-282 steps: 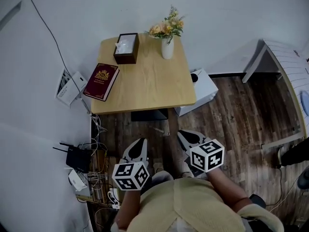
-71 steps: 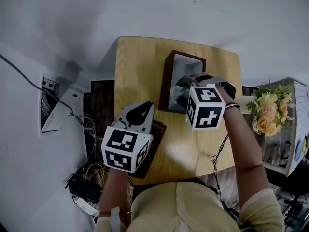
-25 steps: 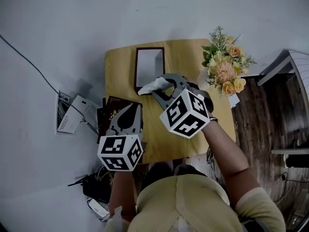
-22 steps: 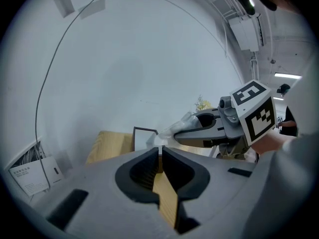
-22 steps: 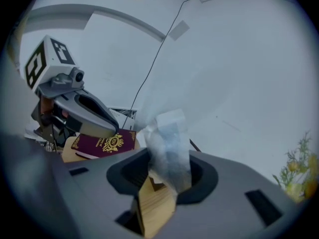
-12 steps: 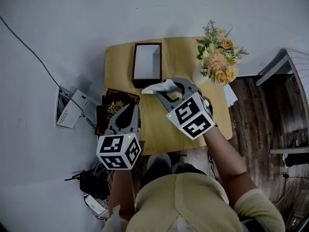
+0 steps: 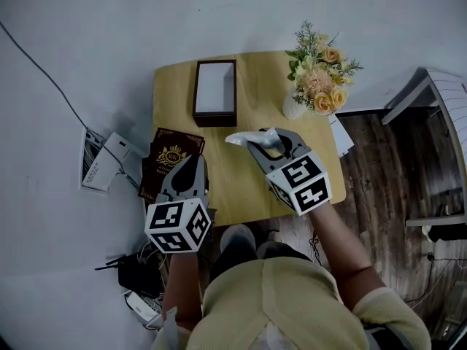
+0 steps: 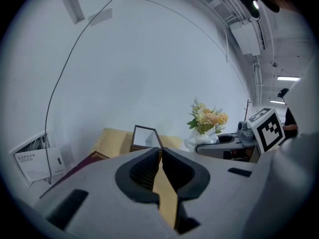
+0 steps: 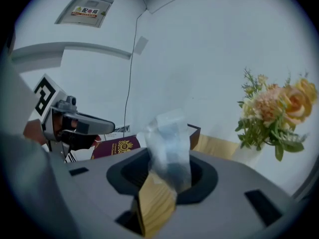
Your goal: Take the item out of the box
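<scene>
Your wooden table (image 7: 244,184) holds a dark tissue box (image 7: 214,92) at its far edge, a vase of flowers (image 7: 315,82) at right and a burgundy book (image 7: 169,159) at left. Your right gripper (image 7: 261,141) clamps a white tissue (image 7: 248,137) out of the box, over the tabletop. Your left gripper (image 7: 191,162) is clenched on nothing beside the book.

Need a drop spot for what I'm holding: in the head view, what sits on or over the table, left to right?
Red book → tissue box → tissue in the right claw → flower vase.
</scene>
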### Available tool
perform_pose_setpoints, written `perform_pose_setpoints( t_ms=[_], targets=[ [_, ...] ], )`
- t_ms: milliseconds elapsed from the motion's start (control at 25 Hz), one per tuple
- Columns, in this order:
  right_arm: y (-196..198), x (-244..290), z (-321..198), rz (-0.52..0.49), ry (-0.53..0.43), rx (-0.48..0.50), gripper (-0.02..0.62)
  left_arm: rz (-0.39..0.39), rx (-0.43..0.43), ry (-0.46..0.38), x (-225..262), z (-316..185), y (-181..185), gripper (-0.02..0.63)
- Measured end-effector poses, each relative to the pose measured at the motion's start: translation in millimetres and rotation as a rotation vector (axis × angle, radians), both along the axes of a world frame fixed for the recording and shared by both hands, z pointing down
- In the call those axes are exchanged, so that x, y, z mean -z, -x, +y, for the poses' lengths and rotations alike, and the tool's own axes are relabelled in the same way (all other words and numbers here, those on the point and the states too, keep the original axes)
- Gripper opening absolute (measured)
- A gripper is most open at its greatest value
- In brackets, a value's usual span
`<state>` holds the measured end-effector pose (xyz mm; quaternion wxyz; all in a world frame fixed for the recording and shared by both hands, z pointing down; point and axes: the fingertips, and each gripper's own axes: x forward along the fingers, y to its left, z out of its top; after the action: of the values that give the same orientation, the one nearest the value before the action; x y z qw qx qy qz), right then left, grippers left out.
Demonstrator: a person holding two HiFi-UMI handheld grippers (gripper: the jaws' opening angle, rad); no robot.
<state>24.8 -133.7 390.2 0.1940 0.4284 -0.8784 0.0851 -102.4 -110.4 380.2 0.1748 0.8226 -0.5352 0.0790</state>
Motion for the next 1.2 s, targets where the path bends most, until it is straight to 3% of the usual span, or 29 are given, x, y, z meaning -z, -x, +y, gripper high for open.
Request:
perform_pose_setpoints(
  t_ms=[480, 1200],
  targets=[
    [-26.9, -23.3, 24.1, -0.142, 0.1, -0.095, 0.132, -0.006, 0.008, 0.016, -9.5, 12.2, -4.7, 0.037],
    [-41.4, -33.6, 34.6, -0.224, 0.148, -0.131, 0.121, -0.014, 0.02, 0.045, -23.0, 18.2, -7.7, 0.037]
  ],
)
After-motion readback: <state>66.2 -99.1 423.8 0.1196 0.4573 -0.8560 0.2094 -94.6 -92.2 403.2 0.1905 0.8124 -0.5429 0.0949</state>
